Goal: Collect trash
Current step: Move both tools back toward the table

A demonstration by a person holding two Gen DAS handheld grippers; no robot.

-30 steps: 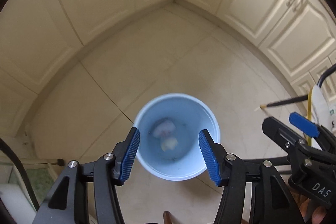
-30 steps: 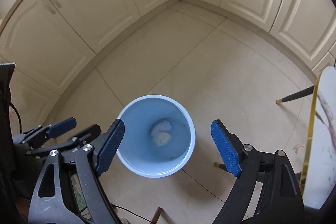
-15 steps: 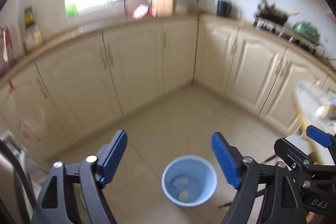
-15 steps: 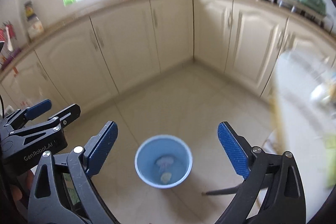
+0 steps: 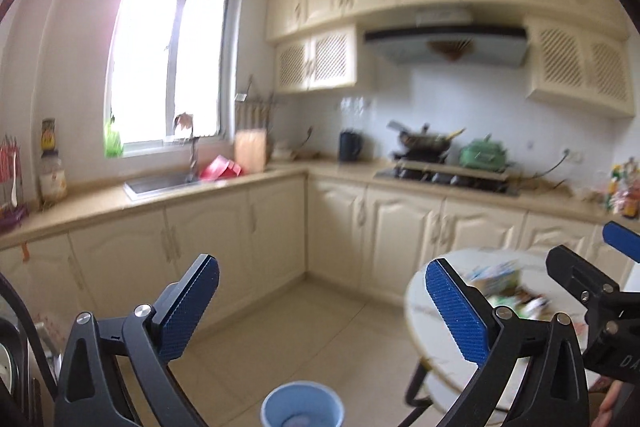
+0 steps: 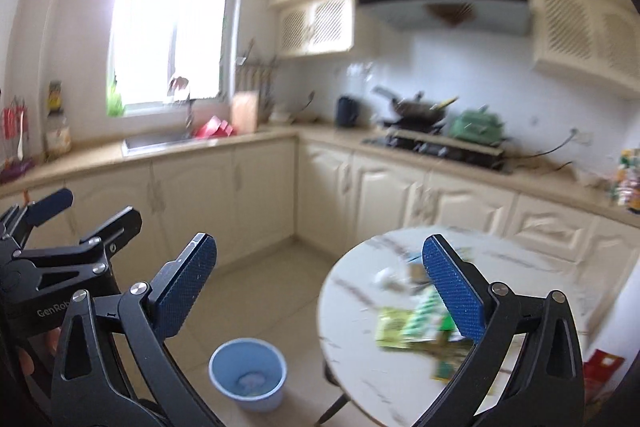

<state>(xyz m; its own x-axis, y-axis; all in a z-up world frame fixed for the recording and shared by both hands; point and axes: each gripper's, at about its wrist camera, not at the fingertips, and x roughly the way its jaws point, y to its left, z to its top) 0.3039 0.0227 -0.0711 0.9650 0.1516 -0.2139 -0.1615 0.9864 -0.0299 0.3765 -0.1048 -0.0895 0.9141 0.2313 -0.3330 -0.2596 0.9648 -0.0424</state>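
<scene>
Two tools are held level in a kitchen above the tiled floor [image 6: 260,291]. A round marble table [image 6: 360,291] carries blurred wrappers [image 6: 412,323]; a blue bin [image 6: 248,373] with scraps inside stands beside it. The left tool [image 5: 320,311] is still spreading apart, nothing between its pads; the right tool [image 6: 320,287] stands wide, empty.

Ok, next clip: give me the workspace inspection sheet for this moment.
Surface: round marble-look table, partly covered.
Job's things: blurred wrappers on the table; blue bin on the floor beside it, with scraps inside.
Clutter: wok on the stove, green kettle, knife block.
Grippers: left tool jaws opening, nothing between; right tool open, empty.
Cables: cord from a wall socket.
Surroundings: cream cabinets, sink, window.
</scene>
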